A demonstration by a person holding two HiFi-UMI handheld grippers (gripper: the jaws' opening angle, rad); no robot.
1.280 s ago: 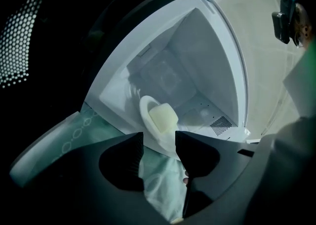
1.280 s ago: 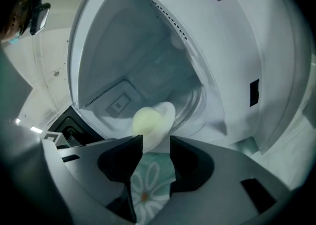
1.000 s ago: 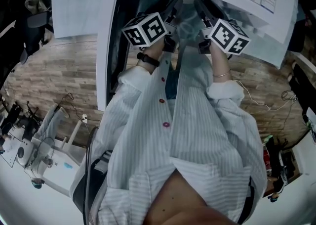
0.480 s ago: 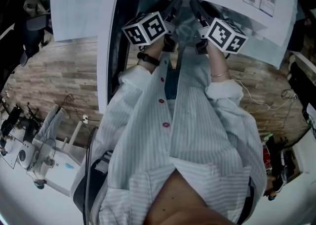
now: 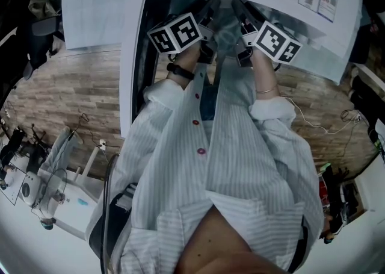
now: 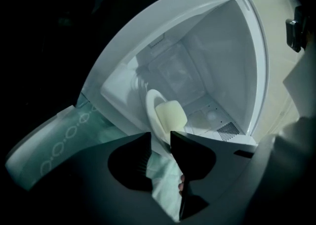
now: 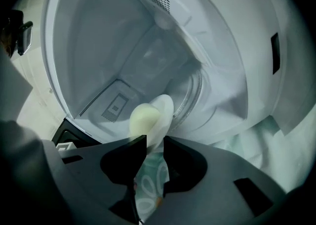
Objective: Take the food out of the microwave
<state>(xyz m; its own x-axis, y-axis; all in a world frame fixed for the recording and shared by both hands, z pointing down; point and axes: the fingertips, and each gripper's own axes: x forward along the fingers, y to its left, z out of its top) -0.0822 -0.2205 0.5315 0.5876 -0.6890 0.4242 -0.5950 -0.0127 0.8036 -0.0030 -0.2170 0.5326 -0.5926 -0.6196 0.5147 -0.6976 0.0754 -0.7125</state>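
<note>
Floor point(image 5: 66, 92): wood planks on either side of my striped shirt point(image 5: 240, 158).
Microwave point(image 6: 217, 46): white cavity, open in front of me.
Plate point(image 6: 151, 105): white, inside the cavity near its front, between my two tools.
Food point(image 6: 171, 115): pale yellow lump on the plate.
Left gripper point(image 6: 160, 137): jaws have just been closing and now pinch the plate's left rim.
Right gripper point(image 7: 154, 142): jaws have just been closing and now pinch the right rim.

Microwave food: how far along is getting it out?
Done: the microwave stands open. In hand: the left gripper and right gripper have just been closing their jaws onto the rim of the plate, with the food on it. Left: lifting the plate out of the cavity.
</note>
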